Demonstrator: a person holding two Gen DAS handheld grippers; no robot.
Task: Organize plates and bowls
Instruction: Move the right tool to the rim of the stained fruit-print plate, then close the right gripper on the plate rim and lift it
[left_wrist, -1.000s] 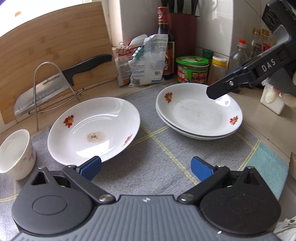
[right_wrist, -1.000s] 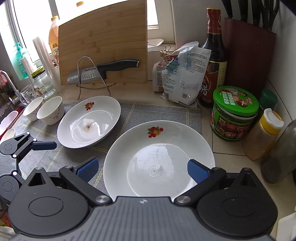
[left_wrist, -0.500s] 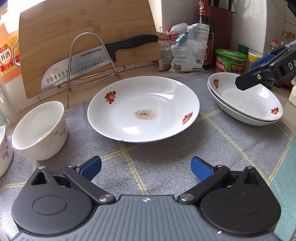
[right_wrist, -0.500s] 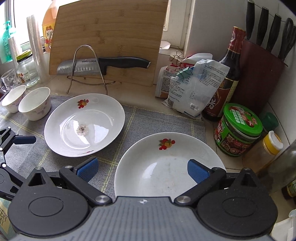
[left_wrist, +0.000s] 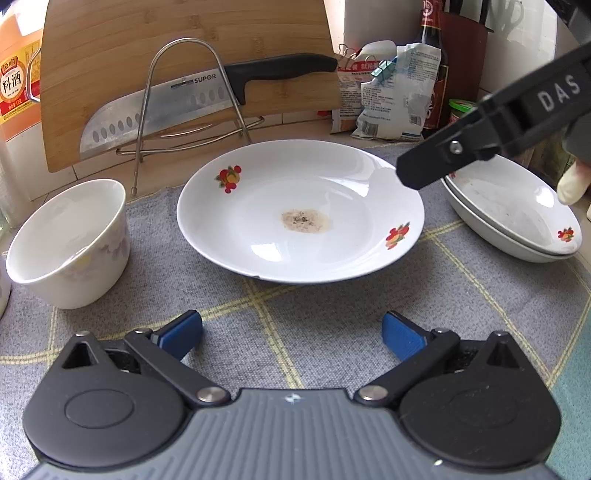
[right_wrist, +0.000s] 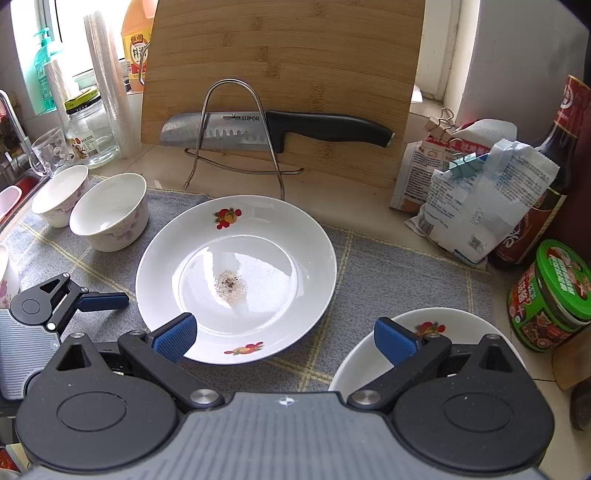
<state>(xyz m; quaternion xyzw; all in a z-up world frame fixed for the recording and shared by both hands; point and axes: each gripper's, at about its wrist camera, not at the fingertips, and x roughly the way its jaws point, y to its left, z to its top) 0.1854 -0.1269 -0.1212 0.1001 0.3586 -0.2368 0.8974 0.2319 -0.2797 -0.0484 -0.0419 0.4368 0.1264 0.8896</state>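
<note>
- My left gripper (left_wrist: 291, 330) hangs over the grey checked mat (left_wrist: 332, 314), its blue pads spread wide and holding nothing.
- Straight ahead of it lies the single white plate (left_wrist: 299, 210) with fruit prints (a brownish speckled smear sits in its centre).
- Ahead and to its left stands a white bowl (left_wrist: 70, 240), close beside the plate; I cannot tell whether they touch.
- Ahead and to its right rest two stacked plates (left_wrist: 513, 218), apart from the single plate.
- My right gripper (right_wrist: 284, 338) is also spread wide and empty; its left pad is over the near rim of the single plate, its right pad over the stacked plates.
- In the right wrist view a second bowl (right_wrist: 61, 194) stands just beyond the first, far left.
- Beyond the single plate, a Supor knife (right_wrist: 273, 129) lies across a wire rack (right_wrist: 236, 136) in front of a bamboo cutting board (right_wrist: 284, 74).
</note>
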